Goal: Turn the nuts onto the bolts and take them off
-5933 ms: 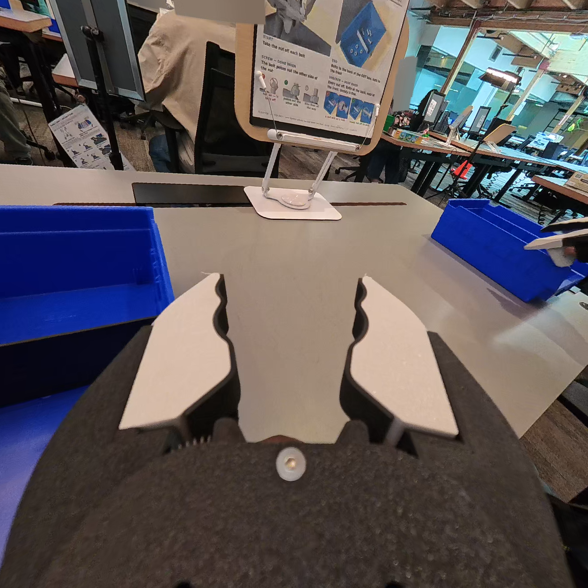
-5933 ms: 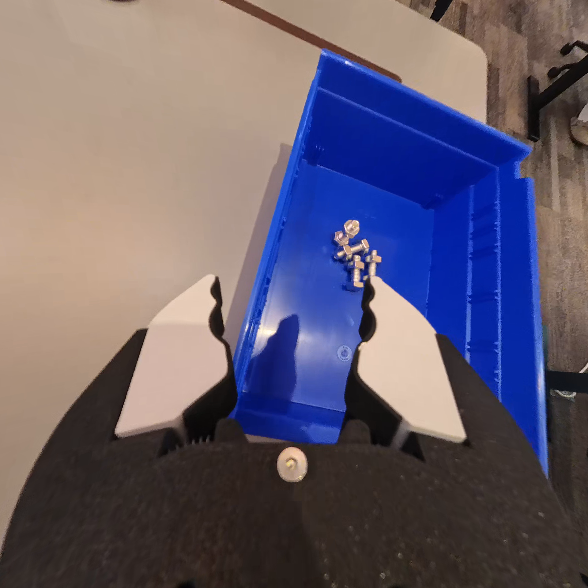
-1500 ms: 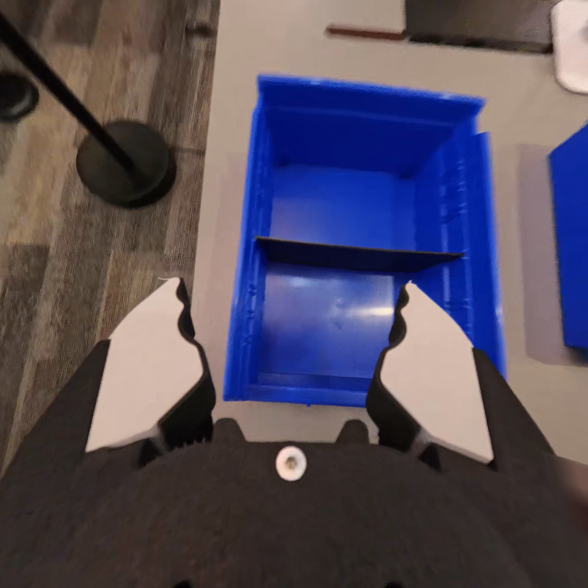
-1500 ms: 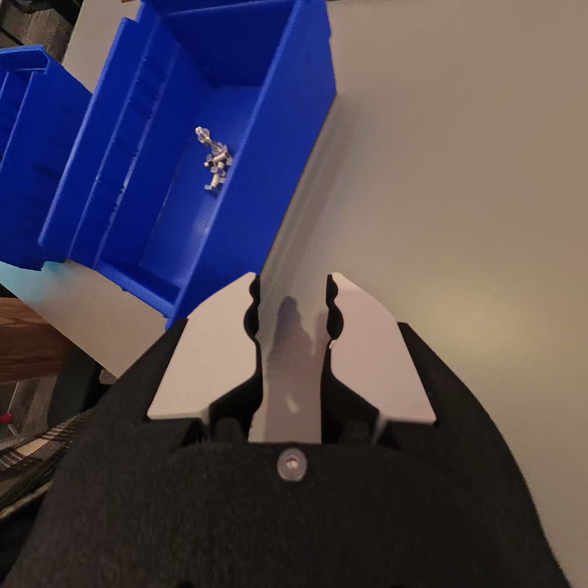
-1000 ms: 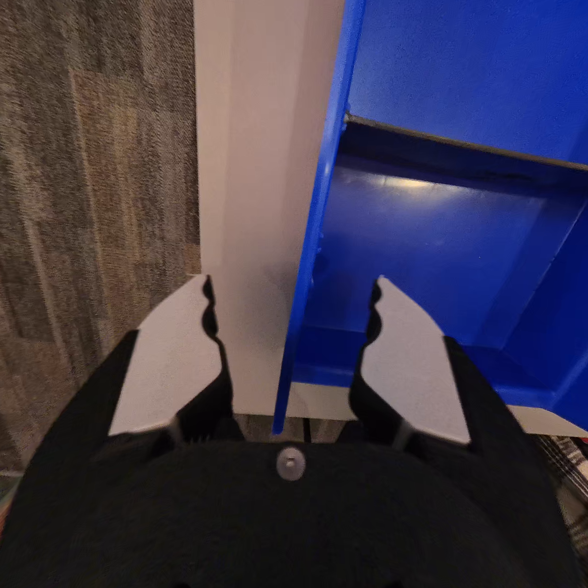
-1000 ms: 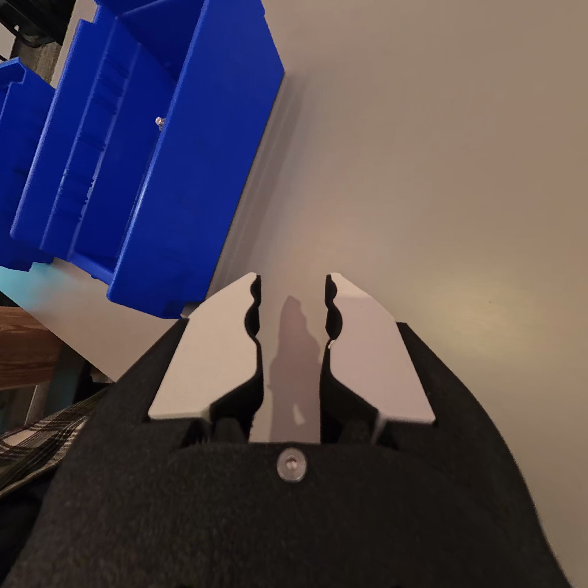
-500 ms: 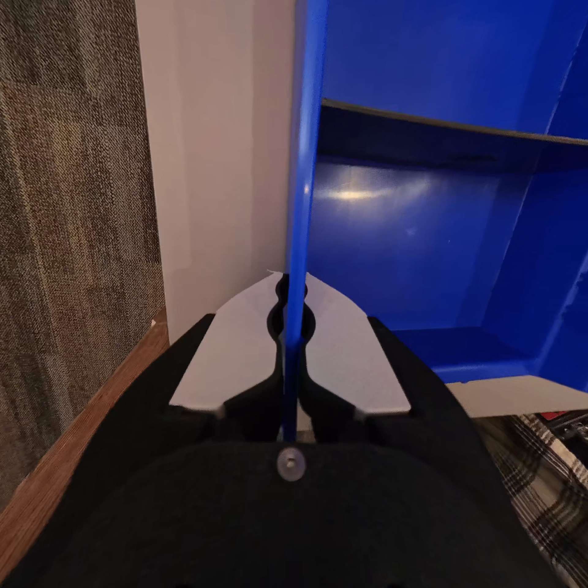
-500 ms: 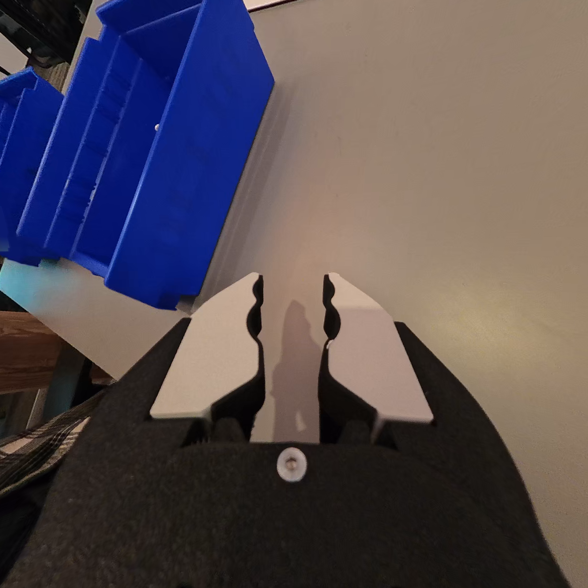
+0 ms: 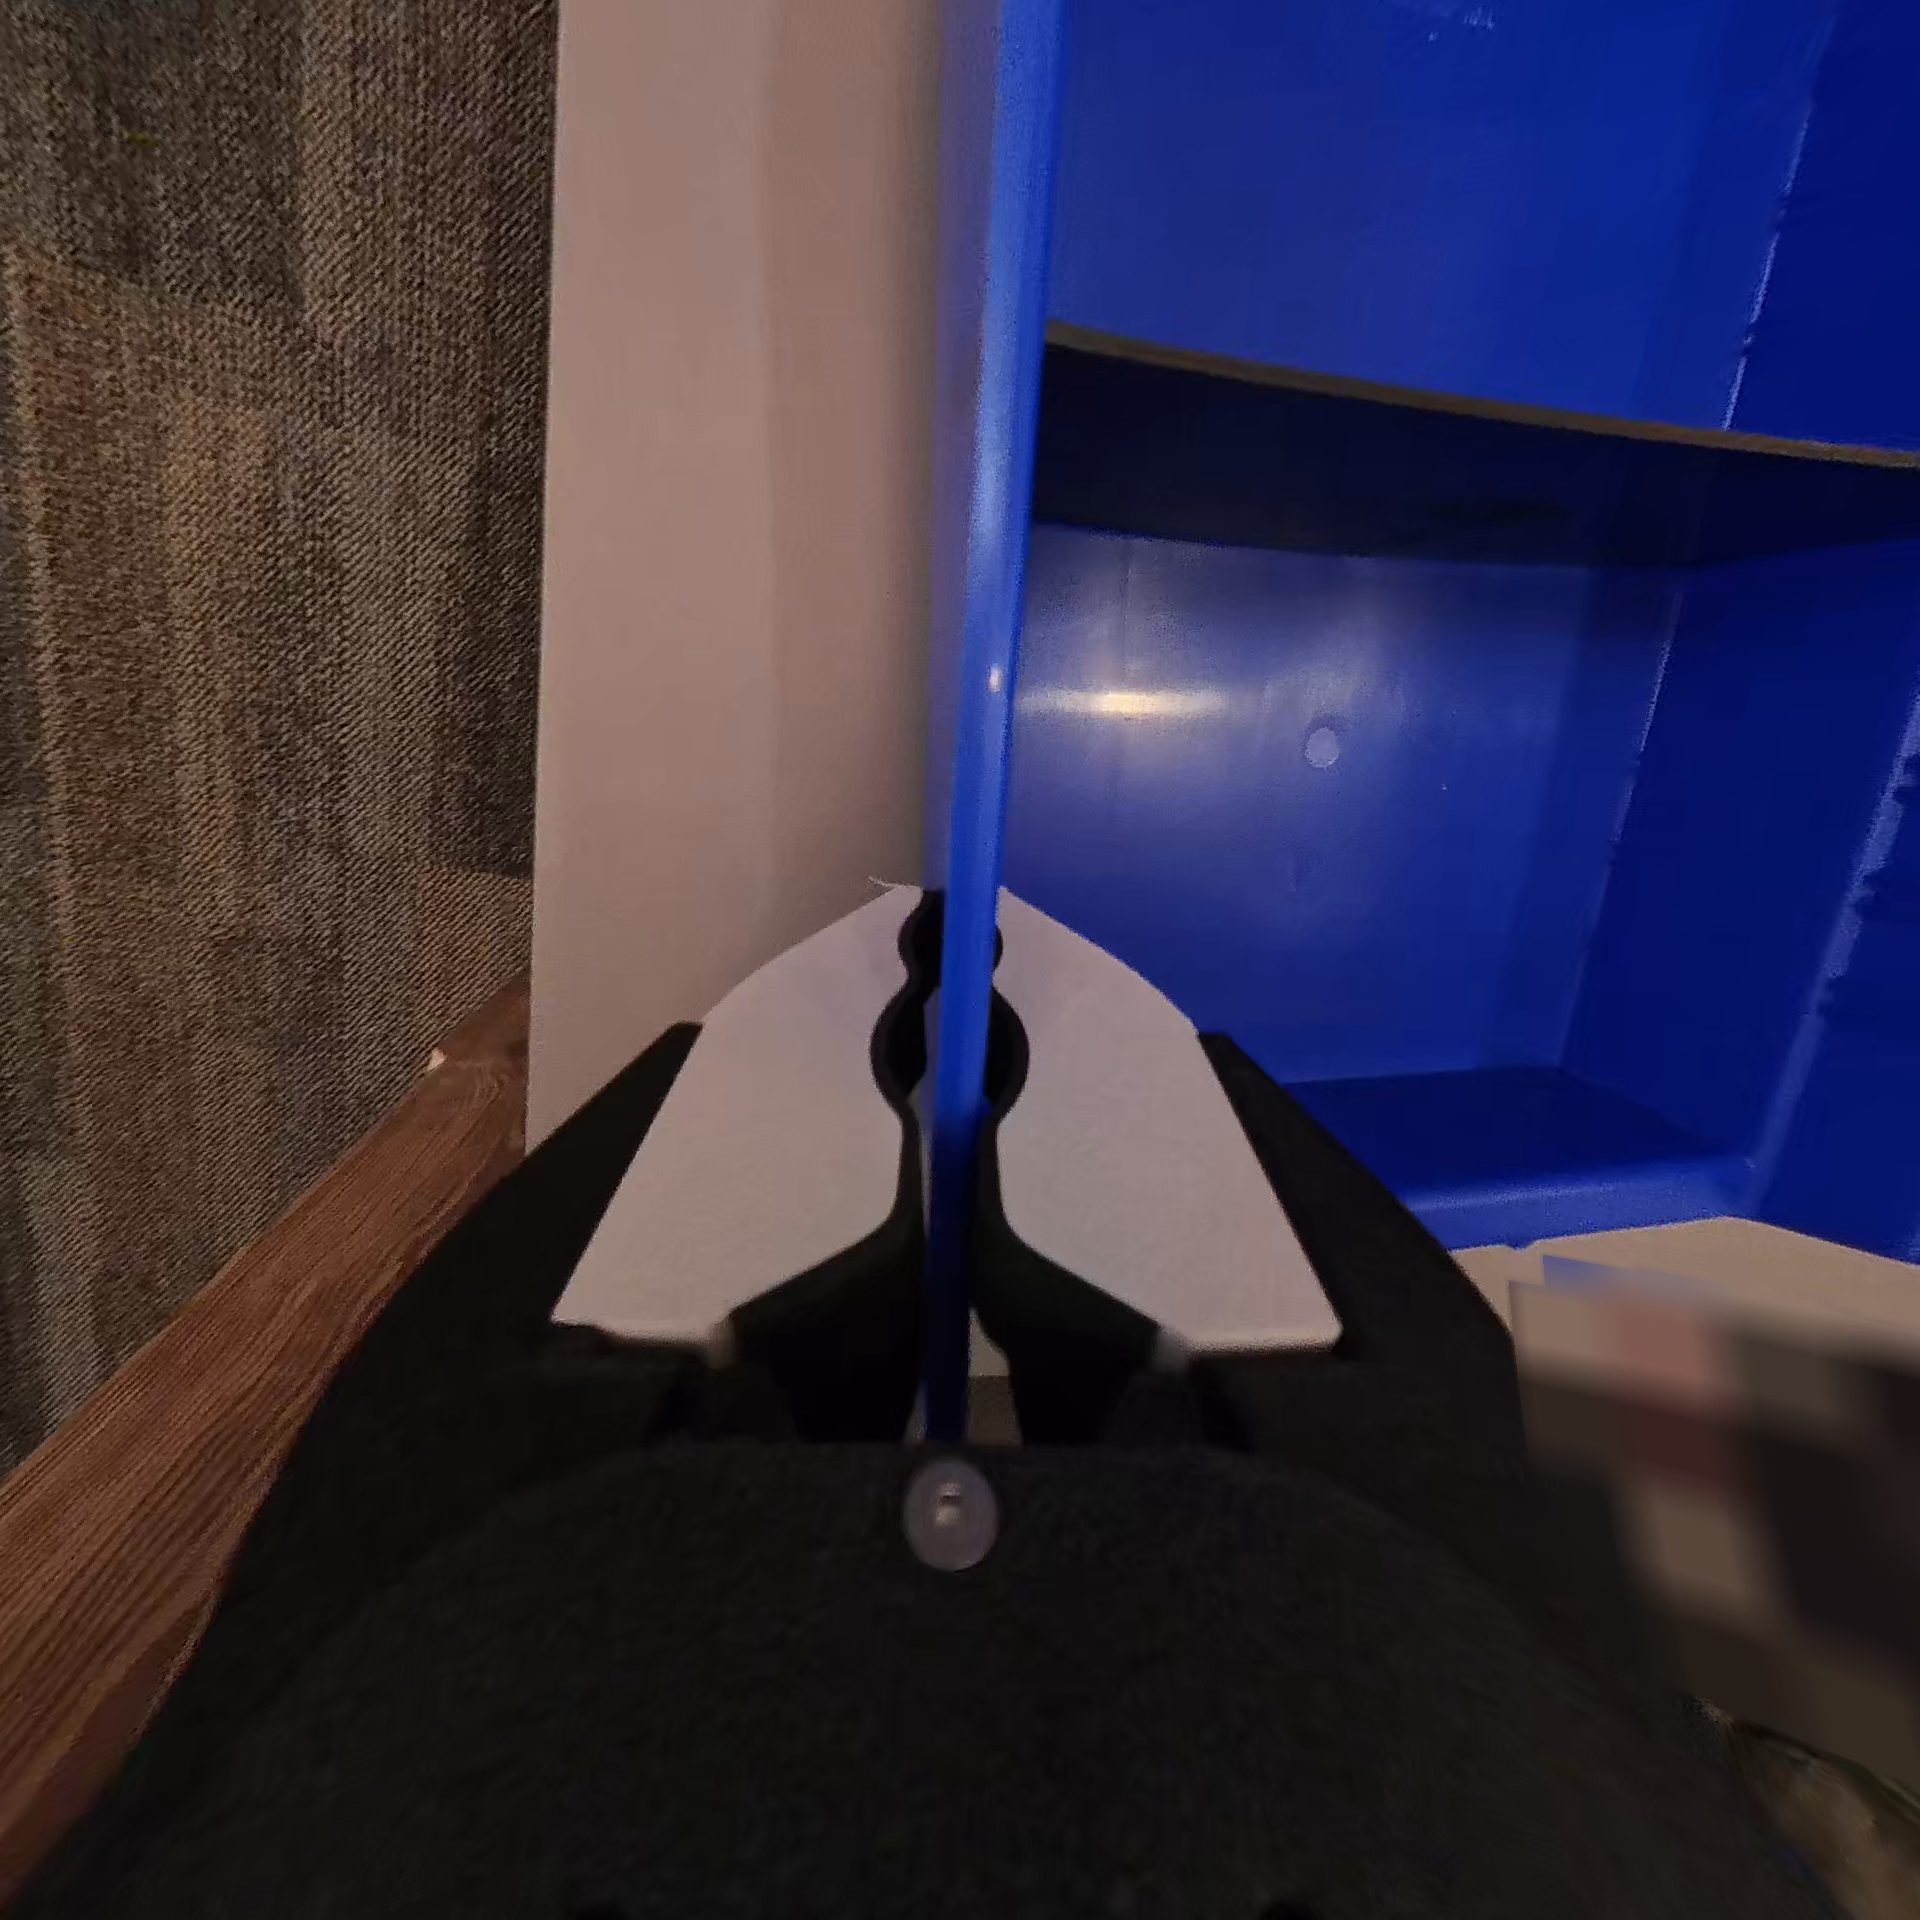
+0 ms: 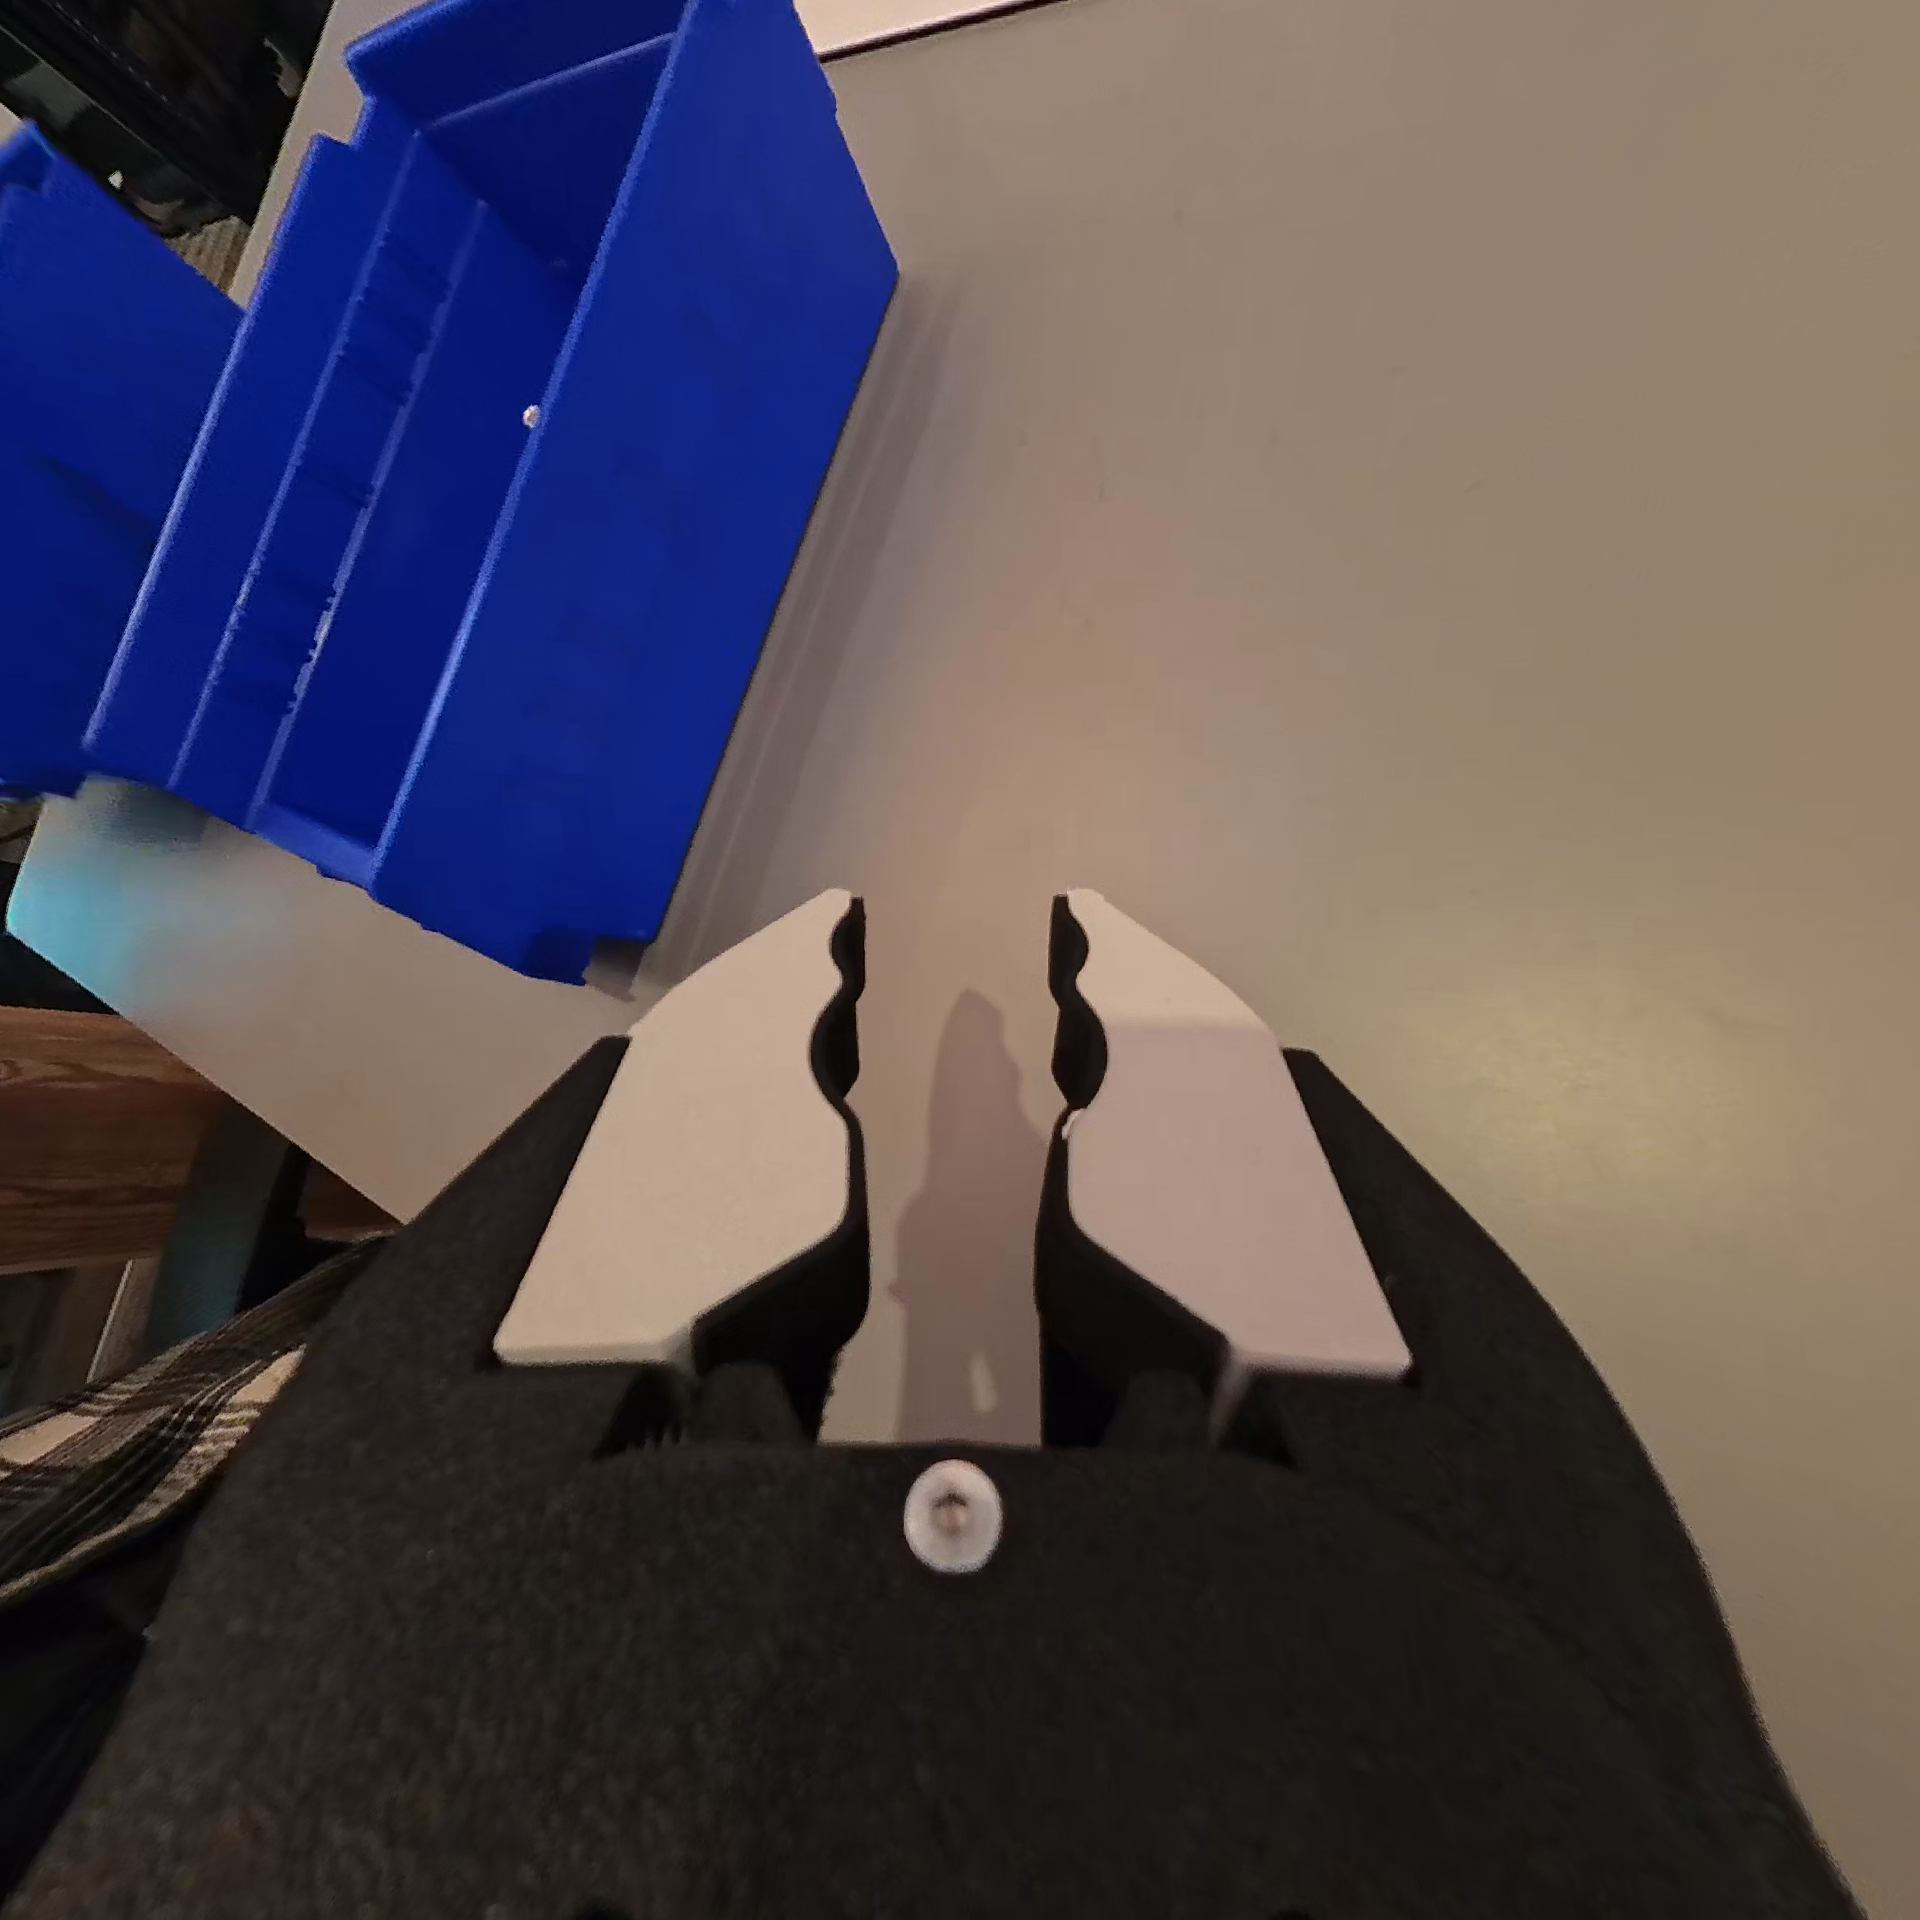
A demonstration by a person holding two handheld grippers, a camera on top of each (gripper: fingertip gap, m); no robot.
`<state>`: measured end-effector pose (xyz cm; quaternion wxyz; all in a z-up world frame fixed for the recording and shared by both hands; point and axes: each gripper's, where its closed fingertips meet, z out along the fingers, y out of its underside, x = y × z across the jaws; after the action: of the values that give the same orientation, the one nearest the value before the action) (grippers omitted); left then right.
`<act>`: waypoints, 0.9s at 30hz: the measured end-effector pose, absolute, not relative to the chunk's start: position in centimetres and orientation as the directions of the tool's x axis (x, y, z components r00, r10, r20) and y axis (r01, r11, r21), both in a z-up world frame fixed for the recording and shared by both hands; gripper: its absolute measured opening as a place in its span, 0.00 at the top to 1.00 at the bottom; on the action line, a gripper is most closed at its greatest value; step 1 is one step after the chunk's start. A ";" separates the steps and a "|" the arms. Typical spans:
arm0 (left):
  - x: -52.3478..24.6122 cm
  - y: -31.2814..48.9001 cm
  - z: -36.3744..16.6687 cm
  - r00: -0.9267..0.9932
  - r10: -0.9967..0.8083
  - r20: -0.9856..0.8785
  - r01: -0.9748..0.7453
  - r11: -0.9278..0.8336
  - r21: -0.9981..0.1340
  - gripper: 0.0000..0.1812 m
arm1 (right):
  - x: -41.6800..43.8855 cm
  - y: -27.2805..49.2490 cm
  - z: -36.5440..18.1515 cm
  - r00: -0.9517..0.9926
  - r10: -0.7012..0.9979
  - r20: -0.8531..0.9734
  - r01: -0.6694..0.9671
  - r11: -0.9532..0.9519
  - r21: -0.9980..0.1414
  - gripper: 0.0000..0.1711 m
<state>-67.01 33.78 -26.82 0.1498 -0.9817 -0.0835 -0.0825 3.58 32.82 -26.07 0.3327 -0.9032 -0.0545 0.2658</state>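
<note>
Left wrist view first: the left gripper has its two white fingers pinched tight on the thin side wall of a blue bin, so the wall runs straight up the middle of the shot. That bin sits on a white table, right near the table's left edge. Inside it there's a dark divider running across, and the compartment closer to the camera looks pretty much bare, just a glare spot and a small round mark on the floor of it. Off the table's edge you get grey carpet and a strip of wooden trim. No nuts or bolts visible from here.

Right wrist view: the right gripper hangs over bare tabletop with its fingers apart and nothing between them, only its own shadow on the surface. Up and to the left sits another blue bin, with one more beside it at the left edge. There's a tiny silvery bit on the near bin's wall, maybe a bolt end, but it's too small to tell. Plaid fabric shows lower left.
</note>
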 end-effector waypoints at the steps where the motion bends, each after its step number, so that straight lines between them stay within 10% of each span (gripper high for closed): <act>1: -66.8 34.0 -26.4 0.969 0.140 0.203 0.196 -0.937 -0.290 0.97 | 3.6 32.8 -26.0 0.853 0.276 -0.443 -0.078 -0.772 -0.631 0.80; 27: -41.9 42.7 -9.8 0.915 -0.358 0.186 -0.241 -0.855 -0.459 0.97 | 6.3 30.8 -23.1 0.882 0.241 -0.406 -0.106 -0.737 -0.668 0.81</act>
<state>-41.91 42.70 -9.75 0.2188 -0.9537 0.1572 -0.1336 6.33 30.80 -23.13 0.3610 -0.9003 -0.0376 0.2404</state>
